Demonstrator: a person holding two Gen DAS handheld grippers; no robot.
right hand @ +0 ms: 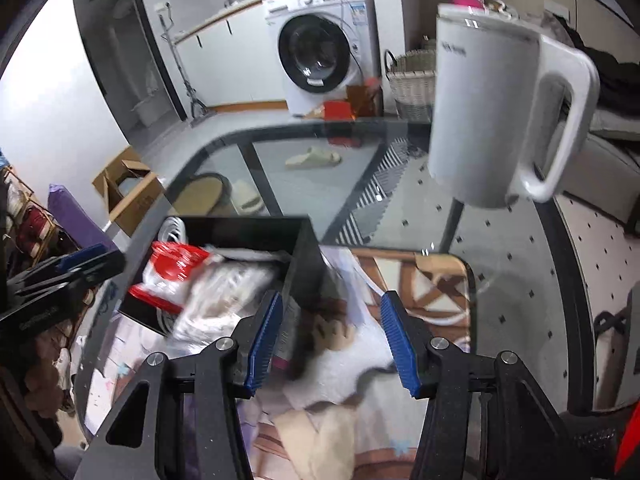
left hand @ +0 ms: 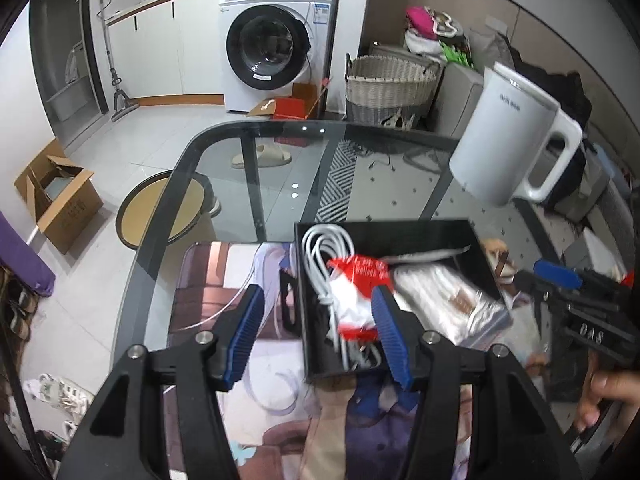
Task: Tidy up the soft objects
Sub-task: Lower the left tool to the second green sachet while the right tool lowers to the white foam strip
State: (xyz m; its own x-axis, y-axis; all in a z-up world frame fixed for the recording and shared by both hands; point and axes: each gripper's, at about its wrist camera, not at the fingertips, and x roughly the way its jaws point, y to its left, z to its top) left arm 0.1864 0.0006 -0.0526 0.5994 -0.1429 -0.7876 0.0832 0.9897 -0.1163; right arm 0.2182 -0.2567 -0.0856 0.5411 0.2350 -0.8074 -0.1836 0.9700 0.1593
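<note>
- Here, the left hand-held gripper (left hand: 318, 330) hovers released, jaws apart over the black box's (left hand: 476, 240) edge.
- The right hand-held gripper (right hand: 330, 334) hangs released above the printed mat (right hand: 432, 280) on the glass desk (right hand: 520, 280).

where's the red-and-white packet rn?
The red-and-white packet lies inside the black box, between the coiled white cable and a clear plastic bag; the right wrist view shows it at left.

Motion-blurred clear plastic packet of pale contents (right hand: 224, 300) in the black rectangular box (right hand: 256, 232); printed lettering on the red-and-white plastic bag (left hand: 358, 280) unreadable; coiled white cable (left hand: 324, 248) partly buried beneath it.
</note>
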